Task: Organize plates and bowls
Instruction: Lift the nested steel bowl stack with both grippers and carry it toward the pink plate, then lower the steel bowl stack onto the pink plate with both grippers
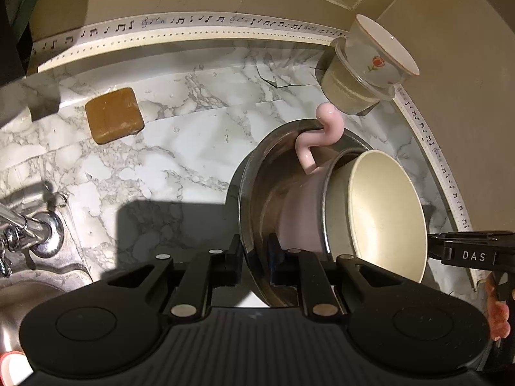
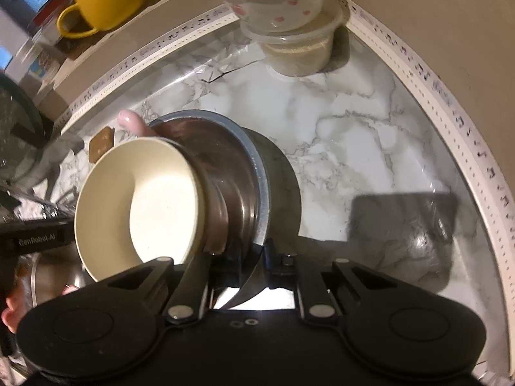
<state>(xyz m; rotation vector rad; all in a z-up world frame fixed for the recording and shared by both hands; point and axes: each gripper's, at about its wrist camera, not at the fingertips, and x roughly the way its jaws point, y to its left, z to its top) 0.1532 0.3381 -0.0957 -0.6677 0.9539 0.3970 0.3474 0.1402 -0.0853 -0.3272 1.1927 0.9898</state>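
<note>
Bowls, nested and tipped on edge, sit held over the marble counter (image 2: 354,122): the left gripper (image 1: 256,259) pinches the steel bowl (image 1: 257,199) rim, the right gripper (image 2: 254,262) likewise, seemingly to steady the stack. The cream bowl (image 1: 383,212) nests inside; farther back a flowered bowl (image 1: 383,51) tops a tub.

Cream bowl (image 1: 383,215) nested inside steel bowl (image 1: 257,193)

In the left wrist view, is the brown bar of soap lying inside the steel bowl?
No. The soap lies on the marble counter, well apart from the steel bowl, which holds nested bowls.
</note>
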